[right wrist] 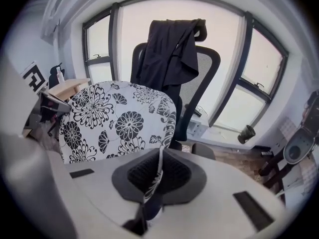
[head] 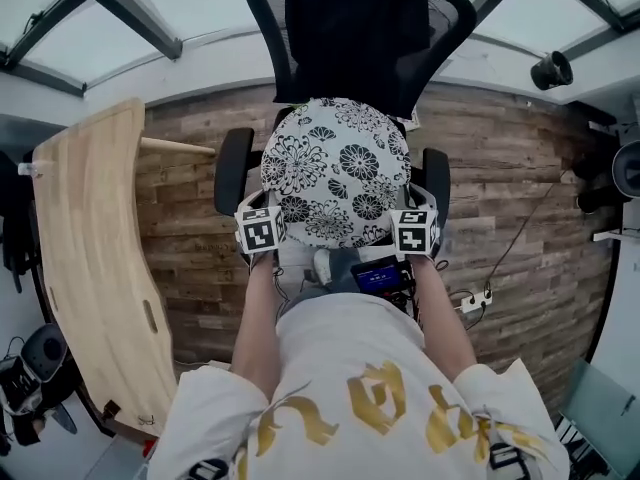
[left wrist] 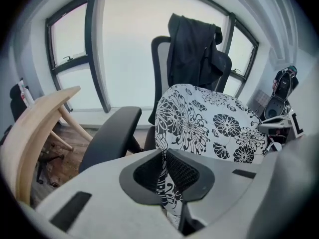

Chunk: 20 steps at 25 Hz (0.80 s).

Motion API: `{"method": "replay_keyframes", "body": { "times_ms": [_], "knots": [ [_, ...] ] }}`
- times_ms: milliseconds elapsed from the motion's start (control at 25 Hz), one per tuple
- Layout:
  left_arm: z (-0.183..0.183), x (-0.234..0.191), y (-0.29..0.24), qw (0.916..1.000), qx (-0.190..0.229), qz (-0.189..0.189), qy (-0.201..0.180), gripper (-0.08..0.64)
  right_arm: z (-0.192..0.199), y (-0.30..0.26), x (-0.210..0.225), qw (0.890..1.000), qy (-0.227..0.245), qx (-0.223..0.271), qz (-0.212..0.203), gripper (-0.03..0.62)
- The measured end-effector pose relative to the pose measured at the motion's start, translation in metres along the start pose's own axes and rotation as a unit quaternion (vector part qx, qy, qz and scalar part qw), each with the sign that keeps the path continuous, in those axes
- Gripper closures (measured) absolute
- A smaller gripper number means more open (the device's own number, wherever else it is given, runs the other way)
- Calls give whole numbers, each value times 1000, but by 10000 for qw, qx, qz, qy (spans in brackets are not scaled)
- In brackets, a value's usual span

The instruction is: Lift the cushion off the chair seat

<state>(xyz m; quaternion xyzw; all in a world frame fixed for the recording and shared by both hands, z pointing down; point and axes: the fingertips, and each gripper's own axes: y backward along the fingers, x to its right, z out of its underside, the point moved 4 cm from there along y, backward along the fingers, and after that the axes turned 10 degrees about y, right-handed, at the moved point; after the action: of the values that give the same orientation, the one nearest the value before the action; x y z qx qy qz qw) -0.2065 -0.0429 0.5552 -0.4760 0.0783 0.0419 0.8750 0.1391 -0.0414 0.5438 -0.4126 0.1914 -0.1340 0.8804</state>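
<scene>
Head view, from the left: a wooden table stands beside the chair. The left gripper is clamped on the near left edge of the cushion, with floral fabric pinched between its jaws. The cushion hangs between both grippers over the seat, in front of the backrest draped with a dark jacket. The right gripper pinches the near right edge in the same way. In both gripper views the cushion stands tilted up, above the armrests. The grasp looks done and the lift is under way. I cannot tell whether the far edge is clear of the seat, and the cushion has yet to be carried away from the chair.
</scene>
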Motion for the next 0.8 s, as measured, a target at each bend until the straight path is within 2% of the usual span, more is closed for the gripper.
{"method": "replay_keyframes", "body": {
  "times_ms": [240,560,800],
  "knots": [
    [1,0,21,9997,165,137,-73,528,-4,19,-3,9997,151,176,117,569],
    [-5,4,40,9984,441,338,-110,528,0,45,-3,9986,-235,327,352,571],
    [-15,20,55,9960,736,456,-207,529,0,67,10,9961,23,530,705,571]
  ]
}}
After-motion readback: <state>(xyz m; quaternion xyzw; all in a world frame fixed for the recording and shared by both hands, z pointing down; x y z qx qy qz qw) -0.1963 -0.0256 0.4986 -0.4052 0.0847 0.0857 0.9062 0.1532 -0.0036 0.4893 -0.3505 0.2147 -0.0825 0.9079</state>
